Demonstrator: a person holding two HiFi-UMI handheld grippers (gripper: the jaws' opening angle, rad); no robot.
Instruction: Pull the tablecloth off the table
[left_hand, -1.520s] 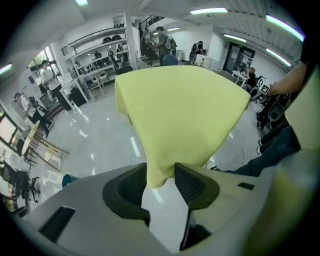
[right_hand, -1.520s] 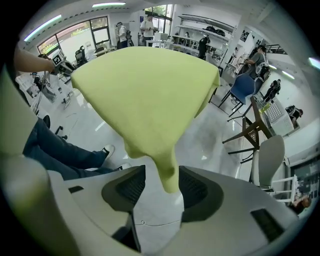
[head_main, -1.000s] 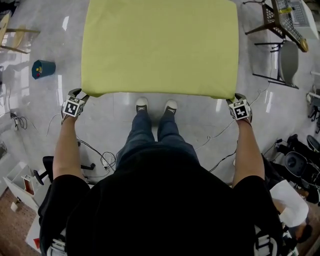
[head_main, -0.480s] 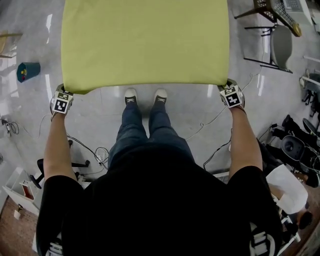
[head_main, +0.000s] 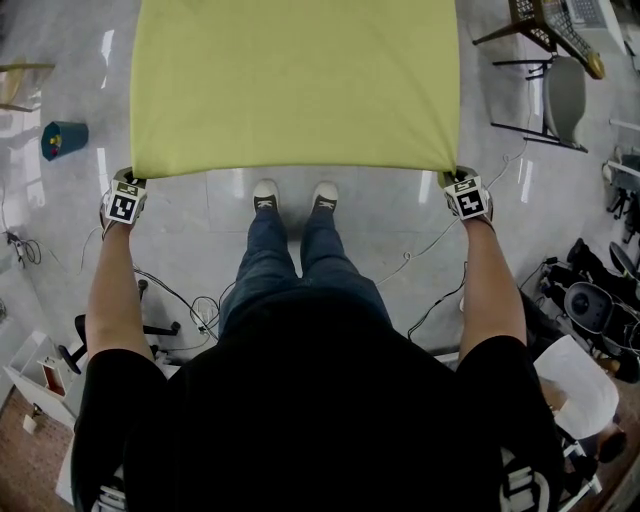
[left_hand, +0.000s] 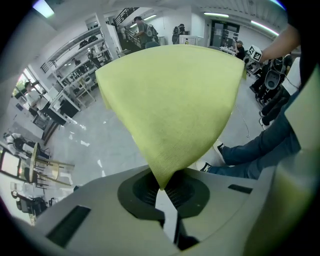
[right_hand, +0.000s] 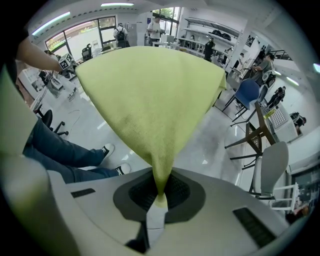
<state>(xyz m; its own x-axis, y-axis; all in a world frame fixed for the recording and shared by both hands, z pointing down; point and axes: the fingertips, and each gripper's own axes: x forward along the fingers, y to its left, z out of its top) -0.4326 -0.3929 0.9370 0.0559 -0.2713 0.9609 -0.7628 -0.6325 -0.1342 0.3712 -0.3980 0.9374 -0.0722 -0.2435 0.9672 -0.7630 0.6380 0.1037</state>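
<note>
Closest to the camera, both arms reach forward and down, 1 to each near corner of the yellow-green tablecloth (head_main: 295, 80), which lies spread flat over the table and hides it completely. At the near left corner the left gripper (head_main: 128, 190) has just been closing and is now clamped on the fabric tip, and the right gripper (head_main: 462, 188) has likewise just closed onto the near right corner, with a narrow fold of cloth running down between its jaws. Holding the 2 corners at once looks meant to keep the near hem taut and level, so the sheet should slide toward the person evenly rather than bunch on 1 side. The person's shoes (head_main: 292, 195) stand just under that hem, and loose cables (head_main: 195, 305) trail over the glossy floor around them, a likely snag on stepping back. Farther off, a teal bin (head_main: 62, 138) stands well apart at the left, with a grey chair (head_main: 565, 100) and a wooden chair (head_main: 540, 20) near the cloth's right side
</note>
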